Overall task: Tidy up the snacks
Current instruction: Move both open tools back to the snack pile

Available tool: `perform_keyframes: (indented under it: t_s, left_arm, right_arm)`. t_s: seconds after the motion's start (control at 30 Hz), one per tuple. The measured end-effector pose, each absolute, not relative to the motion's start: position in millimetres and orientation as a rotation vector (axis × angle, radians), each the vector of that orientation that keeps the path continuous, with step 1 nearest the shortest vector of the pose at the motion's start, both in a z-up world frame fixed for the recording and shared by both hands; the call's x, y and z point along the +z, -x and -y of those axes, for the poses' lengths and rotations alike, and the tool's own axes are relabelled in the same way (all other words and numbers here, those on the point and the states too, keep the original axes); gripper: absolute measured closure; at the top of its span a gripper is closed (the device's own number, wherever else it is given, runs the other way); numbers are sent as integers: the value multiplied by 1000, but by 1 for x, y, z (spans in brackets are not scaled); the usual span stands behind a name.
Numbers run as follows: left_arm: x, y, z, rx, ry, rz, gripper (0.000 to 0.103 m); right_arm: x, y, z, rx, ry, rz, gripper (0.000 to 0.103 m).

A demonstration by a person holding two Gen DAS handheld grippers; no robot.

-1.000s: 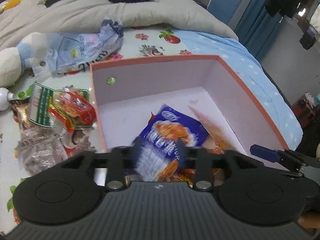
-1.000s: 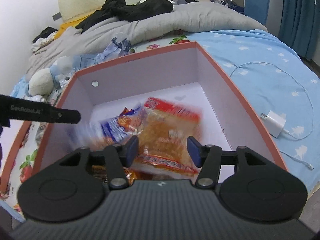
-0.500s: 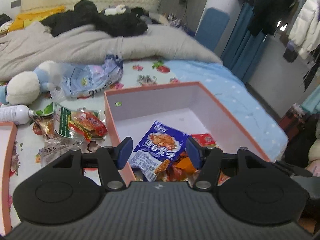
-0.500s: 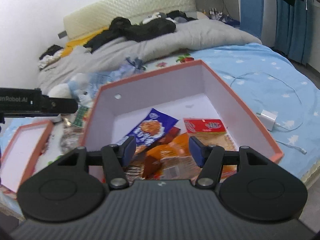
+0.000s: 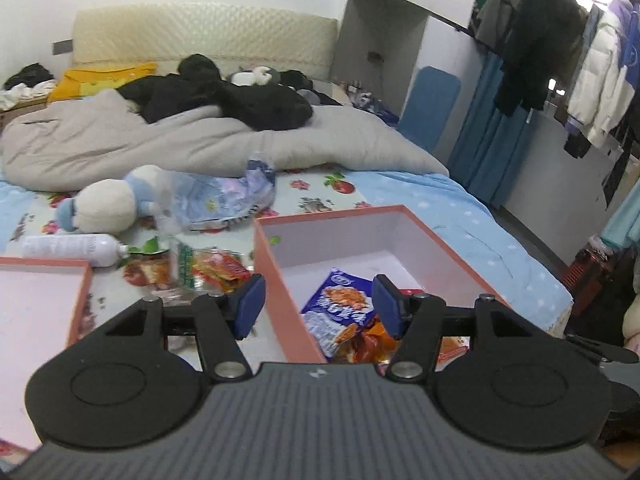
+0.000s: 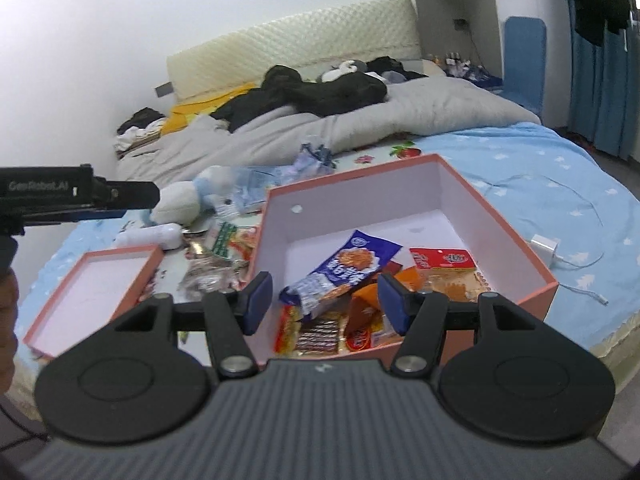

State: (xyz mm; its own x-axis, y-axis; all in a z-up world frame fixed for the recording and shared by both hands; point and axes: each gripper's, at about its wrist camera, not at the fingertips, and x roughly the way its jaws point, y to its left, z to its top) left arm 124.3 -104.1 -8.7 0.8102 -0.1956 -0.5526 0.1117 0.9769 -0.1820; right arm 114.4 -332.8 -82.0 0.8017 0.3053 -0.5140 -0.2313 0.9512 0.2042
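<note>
Both grippers' jaws apart, nothing held. Left gripper point(image 5: 318, 308) and right gripper point(image 6: 325, 302) above pink box point(image 6: 472, 196); blue snack bag point(image 6: 344, 270) inside, loose snacks point(image 5: 208, 268) at box's 9 o'clock.

Left tool point(image 5: 318, 306) and right tool point(image 6: 324, 302) gape empty, tilted downward.

The box point(image 6: 496, 216) stood open on top, its far half bare; snack packets point(image 6: 340, 276) crowded its near half; loose wrappers point(image 6: 216, 256) cluttered the bed point(image 6: 560, 200) left of it.

"GenRobot.AI" stands in pale letters on the black body of the left gripper point(image 6: 76, 192), seen from the right wrist. Printing on the blue snack packet point(image 6: 340, 270) and red-topped packet point(image 6: 442, 259) is too blurred to read.
</note>
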Motion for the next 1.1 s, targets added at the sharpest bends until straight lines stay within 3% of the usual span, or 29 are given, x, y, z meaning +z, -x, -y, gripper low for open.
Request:
perform_keyframes:
  t_s: [0.77,1.1]
  left_arm:
    - [-52,-13,43,-59,221,-578,38]
    - [-79,-15,10,10,268,-623,39]
  right_arm:
    - [-105,-52,262,385,-85,-558,42]
    - [-111,-53,232,420,-11,-558,42]
